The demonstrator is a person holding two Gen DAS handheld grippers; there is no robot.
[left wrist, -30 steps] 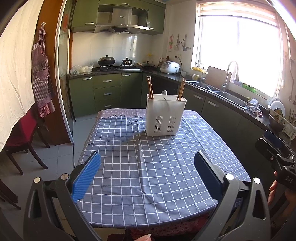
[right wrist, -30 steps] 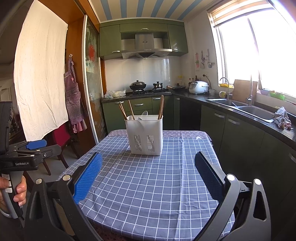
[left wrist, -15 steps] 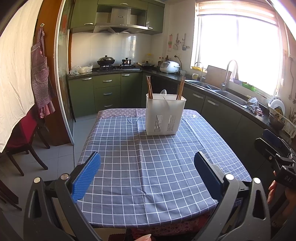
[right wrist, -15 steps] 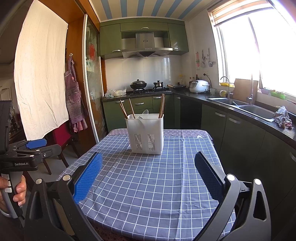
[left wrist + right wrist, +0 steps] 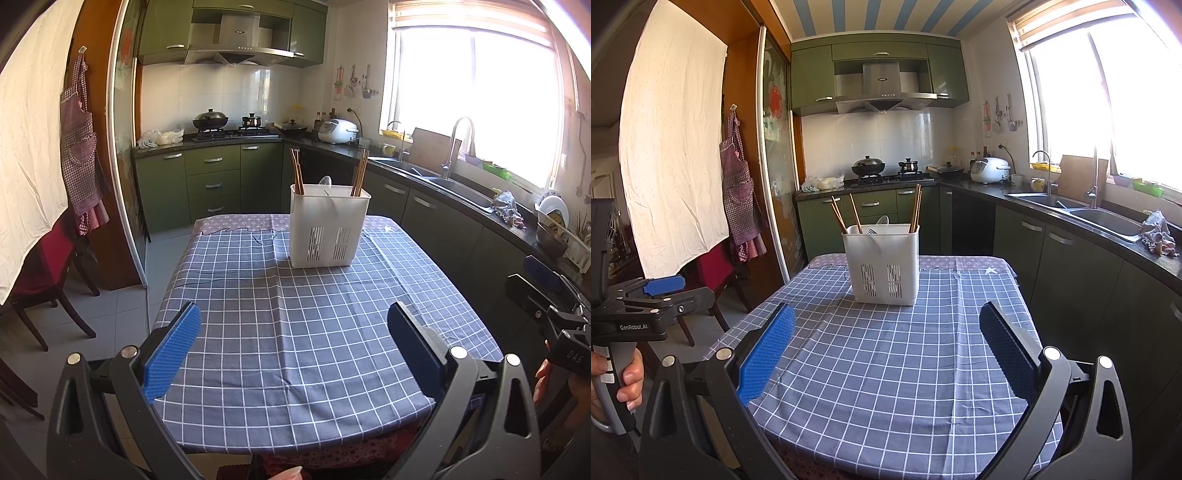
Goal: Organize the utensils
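The white utensil holder (image 5: pixel 328 226) stands upright toward the far end of the worktop (image 5: pixel 295 332), on the blue checked cloth, well apart from both tools; wooden chopsticks (image 5: pixel 296 171) lean out of its left compartment and another pair (image 5: pixel 360 172) out of its right; a pale spoon (image 5: pixel 325 181) shows between them, and the right wrist view shows a fork (image 5: pixel 872 231) low in the middle. The left tool (image 5: pixel 293 332) hovers over the near edge of the cloth with its blue pads spread wide and nothing between them; the right tool (image 5: pixel 886 332) is likewise spread apart and empty.

The chopsticks look light, stiff and thin, so they would likely roll or slip between flat pads; a hold on the upper shafts, above the rim, seems best, taking a pair together. The holder appears to be thin plastic, light enough to tip or slide on the cloth if a utensil is pulled sideways; a straight upward draw would suit. The spoon may be smooth and slippery; only its top is free to take.

Nothing lies on the cloth between tools and holder; the cloth has soft folds. A red chair (image 5: pixel 48 266) stands left of the worktop, dark counters (image 5: pixel 461 199) with a sink to the right; neither blocks the reach.
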